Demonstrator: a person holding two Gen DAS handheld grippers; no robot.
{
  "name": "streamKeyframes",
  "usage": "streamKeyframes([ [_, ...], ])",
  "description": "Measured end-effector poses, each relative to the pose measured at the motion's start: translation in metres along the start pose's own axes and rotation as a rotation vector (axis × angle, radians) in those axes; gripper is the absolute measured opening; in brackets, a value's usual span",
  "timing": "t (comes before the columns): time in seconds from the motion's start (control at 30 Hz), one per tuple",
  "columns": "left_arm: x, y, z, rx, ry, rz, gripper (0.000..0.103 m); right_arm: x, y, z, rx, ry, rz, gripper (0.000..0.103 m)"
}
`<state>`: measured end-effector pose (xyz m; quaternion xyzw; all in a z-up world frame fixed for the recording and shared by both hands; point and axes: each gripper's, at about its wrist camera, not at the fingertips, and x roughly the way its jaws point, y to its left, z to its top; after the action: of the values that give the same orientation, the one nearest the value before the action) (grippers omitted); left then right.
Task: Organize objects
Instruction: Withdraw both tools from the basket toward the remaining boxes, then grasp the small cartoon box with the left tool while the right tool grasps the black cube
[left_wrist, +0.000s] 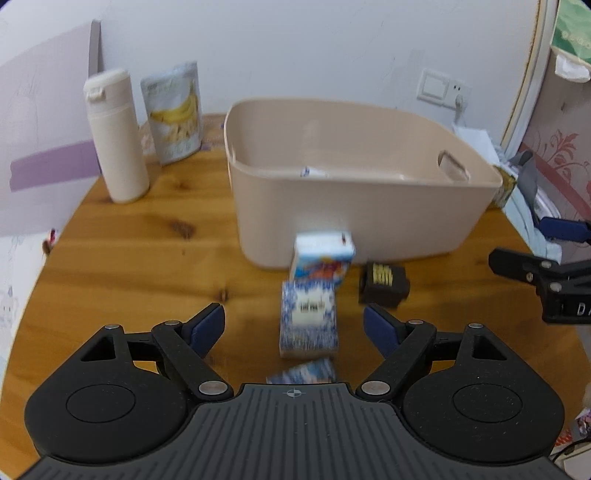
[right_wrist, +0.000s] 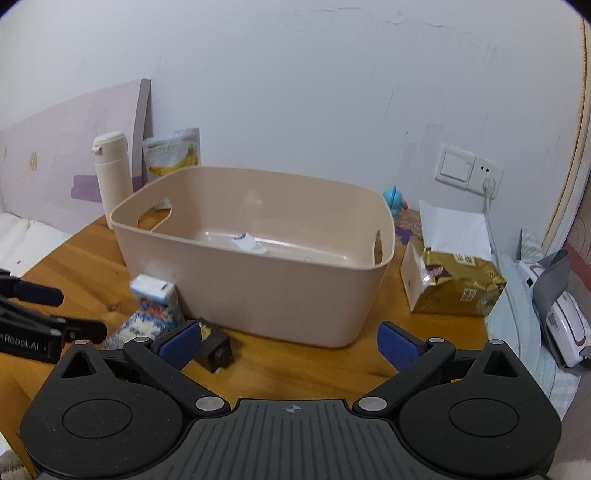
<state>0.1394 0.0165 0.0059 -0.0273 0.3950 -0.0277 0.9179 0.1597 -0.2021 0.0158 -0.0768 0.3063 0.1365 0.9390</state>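
Near the worktop's front edge, before the beige bin (left_wrist: 354, 206), the blue-patterned packet (left_wrist: 309, 319) lies between the gaping, empty left tongs (left_wrist: 294, 326). It looks light and soft; pinch its long sides gently. Right tongs (right_wrist: 290, 345) hang spread too, empty.

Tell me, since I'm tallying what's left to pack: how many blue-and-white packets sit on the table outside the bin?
3 visible, in a line ahead of the left gripper: one against the bin, one between the fingers, one nearest, partly hidden.
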Motion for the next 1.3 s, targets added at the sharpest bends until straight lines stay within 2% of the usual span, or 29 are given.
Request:
streamKeyframes([
  [0.27,0.008,-0.004,-0.026,0.001,0.052,0.006,0.084,0.009,0.009,-0.013,-0.001,0.025,0.012,0.103],
  [0.73,0.025,-0.004,-0.042,-0.076,0.147,-0.013,0.083,0.032,0.024,-0.044,-0.006,0.111,0.045,0.103],
  [1.07,0.033,-0.003,-0.039,-0.088,0.138,0.002,0.077,0.045,0.028,-0.055,-0.007,0.141,0.049,0.103],
  [1.3,0.034,-0.001,-0.037,-0.023,0.124,0.037,0.056,0.056,0.034,-0.055,-0.002,0.141,0.059,0.103],
])
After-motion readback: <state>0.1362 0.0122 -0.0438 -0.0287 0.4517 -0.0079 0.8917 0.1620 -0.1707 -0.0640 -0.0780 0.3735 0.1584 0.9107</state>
